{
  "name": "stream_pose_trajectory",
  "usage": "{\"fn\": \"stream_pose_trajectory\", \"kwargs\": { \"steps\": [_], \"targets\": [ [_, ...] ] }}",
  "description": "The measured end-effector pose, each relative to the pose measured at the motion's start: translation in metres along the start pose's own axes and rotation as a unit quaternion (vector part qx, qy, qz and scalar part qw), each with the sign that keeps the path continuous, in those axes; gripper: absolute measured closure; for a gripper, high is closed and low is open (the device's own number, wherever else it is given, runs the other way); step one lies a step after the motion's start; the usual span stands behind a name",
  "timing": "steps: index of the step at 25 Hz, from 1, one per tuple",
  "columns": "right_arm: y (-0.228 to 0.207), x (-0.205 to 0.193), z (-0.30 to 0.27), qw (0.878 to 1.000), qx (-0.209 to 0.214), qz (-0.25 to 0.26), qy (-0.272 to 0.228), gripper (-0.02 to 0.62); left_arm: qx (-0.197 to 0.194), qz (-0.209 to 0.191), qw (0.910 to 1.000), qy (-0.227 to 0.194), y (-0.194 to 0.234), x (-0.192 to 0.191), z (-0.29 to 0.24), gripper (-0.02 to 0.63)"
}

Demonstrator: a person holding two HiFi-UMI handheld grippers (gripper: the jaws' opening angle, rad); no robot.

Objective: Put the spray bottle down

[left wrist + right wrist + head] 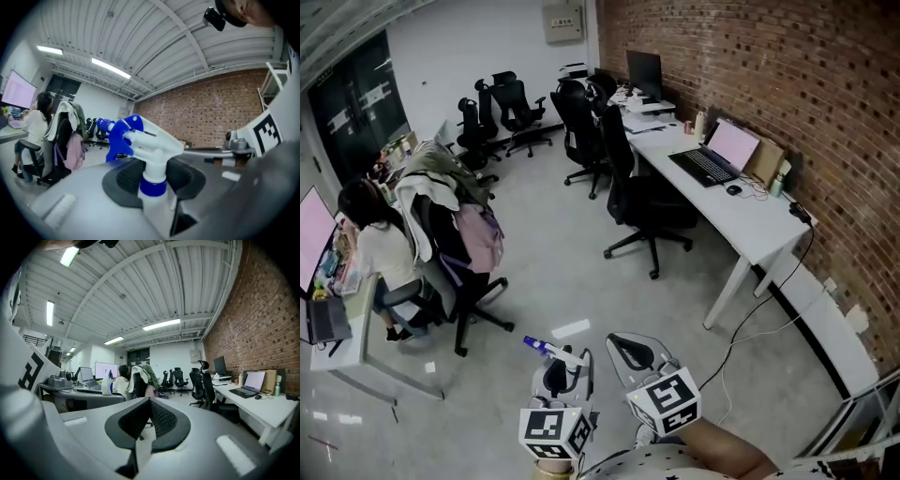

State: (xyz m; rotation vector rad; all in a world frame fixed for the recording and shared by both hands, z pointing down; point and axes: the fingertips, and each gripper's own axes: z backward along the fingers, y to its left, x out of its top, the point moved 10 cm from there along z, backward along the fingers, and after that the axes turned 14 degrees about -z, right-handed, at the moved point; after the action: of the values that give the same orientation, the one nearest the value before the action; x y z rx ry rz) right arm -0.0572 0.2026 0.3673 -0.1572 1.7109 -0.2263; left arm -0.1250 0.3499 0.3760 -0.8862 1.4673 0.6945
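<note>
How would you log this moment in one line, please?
left gripper: shut on spray bottle | right gripper: shut, empty | status: bottle not yet set down

**No readable text in any view**

No word, number or brand can be read. In the head view, the marker cube (pixel 553 429) at six o'clock and its twin (pixel 666 401) just right of it carry black-and-white square patterns, not letters. The laptop screen (pixel 733 143) at two o'clock and the monitor (pixel 311 234) at nine o'clock glow plain pink. Marks on the wall box (pixel 562 21) at twelve o'clock are too small to read.
</note>
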Motion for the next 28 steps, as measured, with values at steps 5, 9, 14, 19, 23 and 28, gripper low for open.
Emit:
{"fn": "stream_pose_trajectory", "kwargs": {
  "steps": [5, 9, 14, 19, 23, 28],
  "targets": [
    [-0.087, 0.021, 0.007, 0.999, -0.043, -0.011, -0.018, 0.597, -0.055, -0.013, 0.9984, -0.001, -0.046, 0.013, -0.095, 0.472],
    [-0.148, 0.032, 0.02, 0.995, -0.094, -0.027, -0.034, 0.597, -0.111, -0.024, 0.9935, -0.002, -0.082, 0.02, -0.159, 0.472],
    [-0.21, 0.037, 0.036, 0.983, -0.17, -0.042, -0.047, 0.597, -0.178, -0.027, 0.9836, -0.01, -0.116, 0.027, -0.224, 0.472],
    [-0.27, 0.041, 0.05, 0.97, -0.231, -0.053, -0.057, 0.597, -0.232, -0.032, 0.9723, -0.004, -0.151, 0.028, -0.289, 0.472],
    [-0.324, 0.045, 0.06, 0.957, -0.274, -0.062, -0.064, 0.597, -0.272, -0.037, 0.9617, -0.003, -0.183, 0.028, -0.349, 0.472],
    [-0.404, 0.065, 0.065, 0.942, -0.321, -0.068, -0.071, 0.597, -0.311, -0.038, 0.9497, -0.003, -0.223, 0.042, -0.434, 0.472]
  ]
}}
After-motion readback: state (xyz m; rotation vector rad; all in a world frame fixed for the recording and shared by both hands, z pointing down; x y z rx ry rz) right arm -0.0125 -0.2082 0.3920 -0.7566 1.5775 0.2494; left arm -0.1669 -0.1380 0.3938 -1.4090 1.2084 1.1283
